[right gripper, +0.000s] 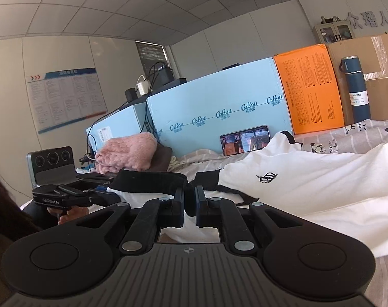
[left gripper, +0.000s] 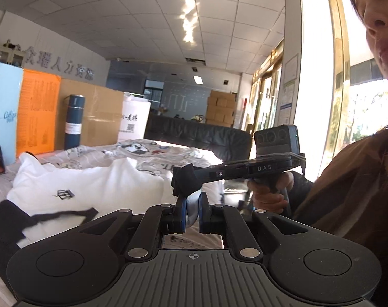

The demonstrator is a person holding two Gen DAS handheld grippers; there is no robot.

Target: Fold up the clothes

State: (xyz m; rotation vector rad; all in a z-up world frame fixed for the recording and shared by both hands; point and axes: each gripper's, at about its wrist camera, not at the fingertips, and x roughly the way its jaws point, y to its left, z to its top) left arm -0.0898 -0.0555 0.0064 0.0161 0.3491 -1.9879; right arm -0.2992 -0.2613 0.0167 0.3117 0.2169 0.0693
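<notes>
White T-shirt [left gripper: 91, 184] with black trim lies spread on a bed [left gripper: 168, 153] covered in a cartoon-print sheet; in the left wrist view the left claw [left gripper: 192, 215] is clenched on a fold of its white cloth, pinched between the blue pads. Just beyond, the right claw [left gripper: 185, 181] pinches the same bunched fabric, its body marked "DAS". A blue flask [left gripper: 74, 122] stands by cartons behind. In the right wrist view the shirt [right gripper: 309, 179] stretches away to the right, a small black emblem on its chest, and the right claw [right gripper: 190, 204] is closed on what looks like the dark-trimmed edge. The left claw [right gripper: 101, 193], lettered "GenRobot.AI", grips cloth alongside. The cloth looks light, soft and limp, so it should sag between holds; seams and hems probably give the firmest purchase. The pale blue box [right gripper: 214, 117] reads "Cobou"; the flask [right gripper: 355, 89] label says "BOTTLE".
</notes>
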